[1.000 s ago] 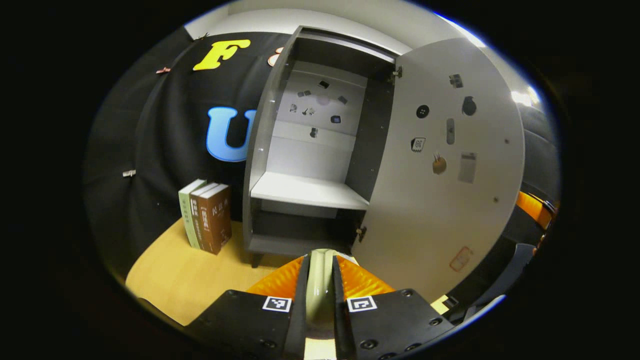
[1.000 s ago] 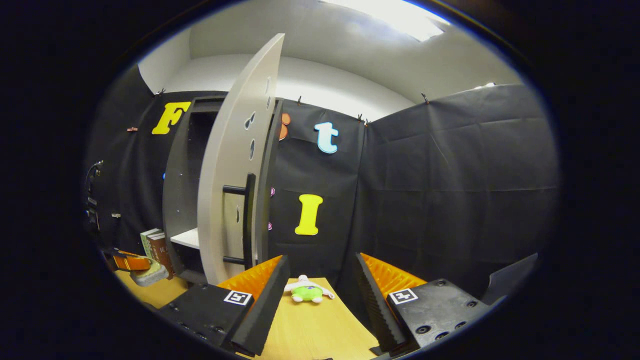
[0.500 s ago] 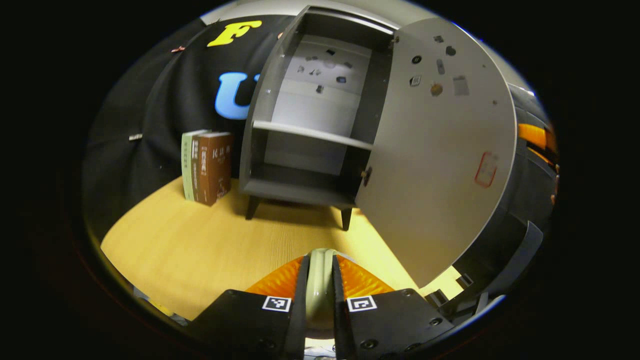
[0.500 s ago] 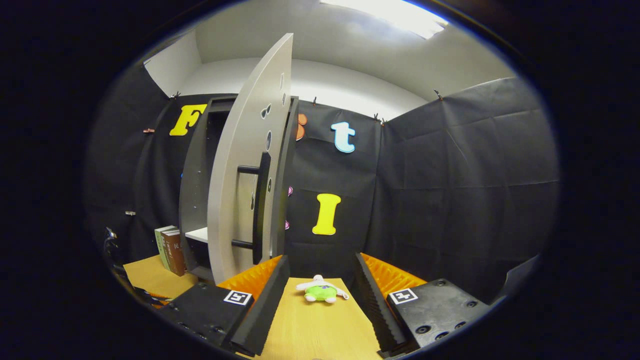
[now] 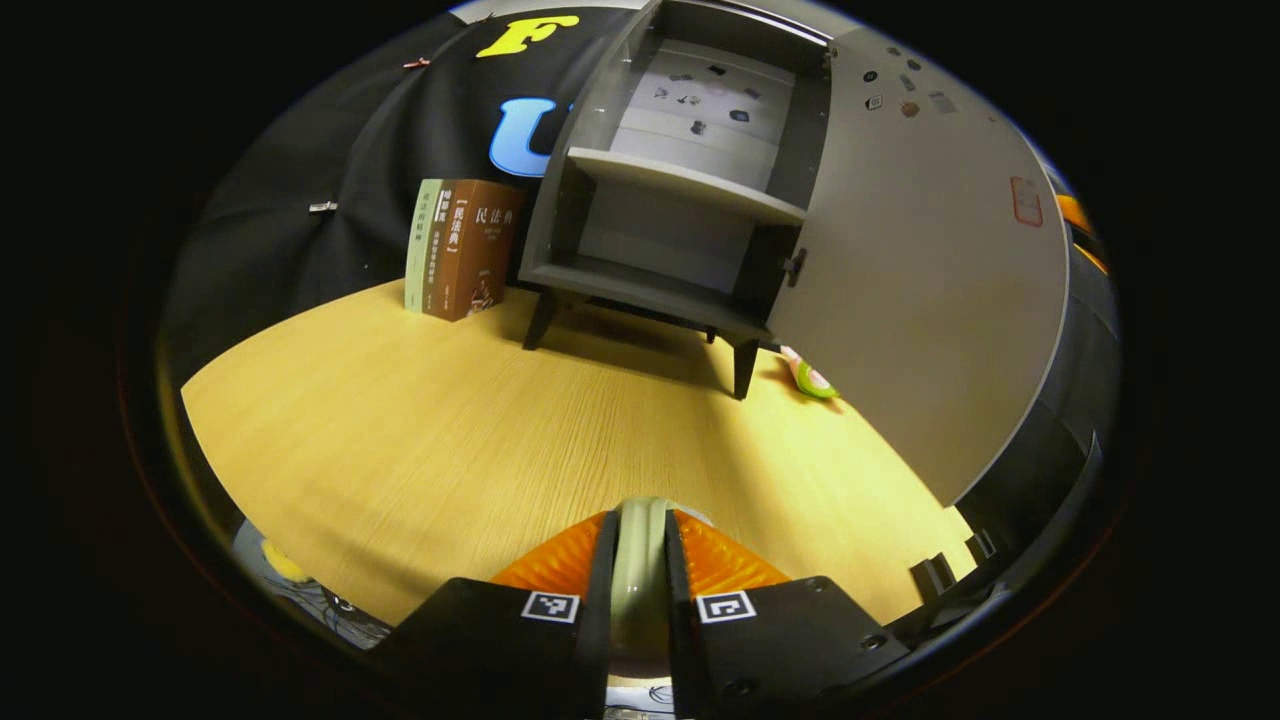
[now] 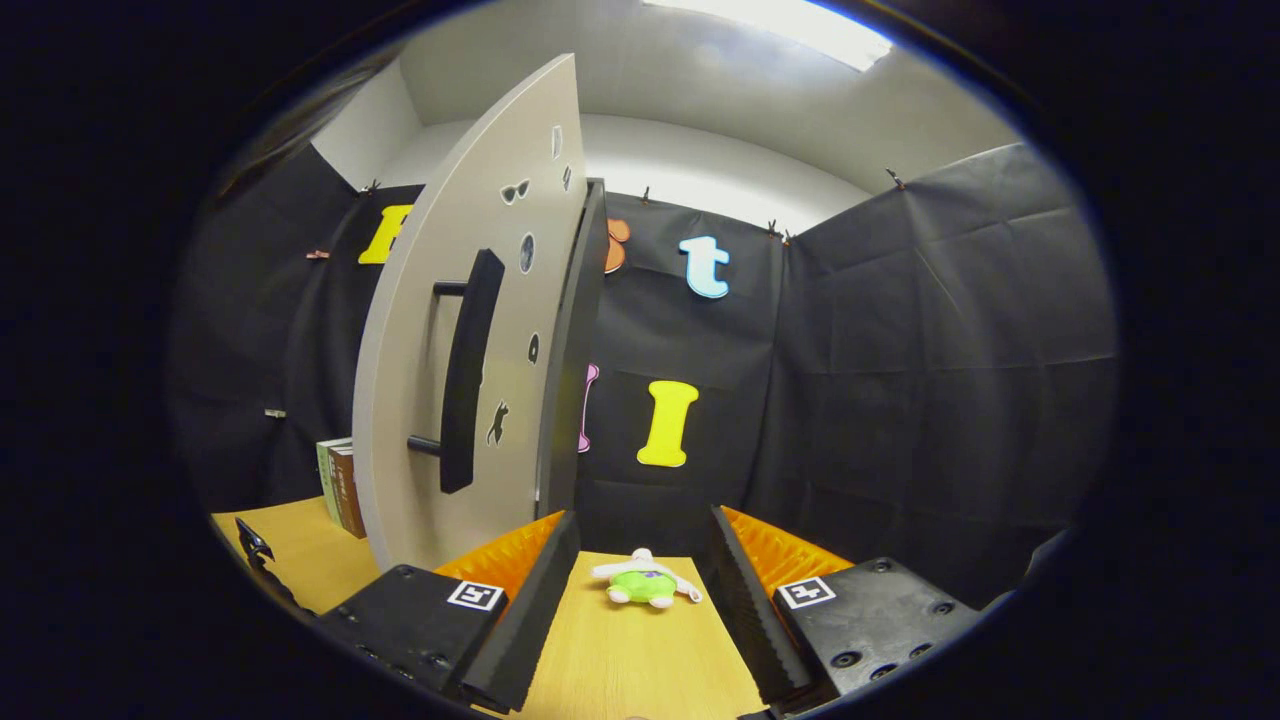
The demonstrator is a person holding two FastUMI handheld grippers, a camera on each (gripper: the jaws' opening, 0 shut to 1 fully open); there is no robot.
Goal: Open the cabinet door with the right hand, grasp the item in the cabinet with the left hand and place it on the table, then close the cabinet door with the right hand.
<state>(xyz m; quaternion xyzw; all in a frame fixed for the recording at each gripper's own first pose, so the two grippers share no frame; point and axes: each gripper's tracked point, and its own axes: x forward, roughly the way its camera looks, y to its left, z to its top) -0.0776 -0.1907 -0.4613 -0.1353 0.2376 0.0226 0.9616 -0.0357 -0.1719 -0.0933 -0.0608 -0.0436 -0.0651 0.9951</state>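
The grey cabinet (image 5: 680, 200) stands on the wooden table (image 5: 450, 430) with its shelves bare and its door (image 5: 920, 250) swung wide to the right. My left gripper (image 5: 640, 520) hangs low over the table in front of it, shut on a pale green item (image 5: 640, 585) that fills the gap between its fingers. In the right gripper view the door's outer face (image 6: 420, 420) stands close at the left, with its black bar handle (image 6: 462, 370) upright. My right gripper (image 6: 642, 520) is open beside the door, touching nothing.
Three upright books (image 5: 455, 250) stand left of the cabinet. A small green plush toy (image 6: 645, 585) lies on the table beyond my right fingers; it also shows as the plush toy (image 5: 812, 378) under the door near a cabinet leg. Black cloth walls surround the table.
My left gripper has drawn back from the cabinet and dropped toward the table, still holding the pale green item. The right gripper has shifted so the door's handle side faces it more.
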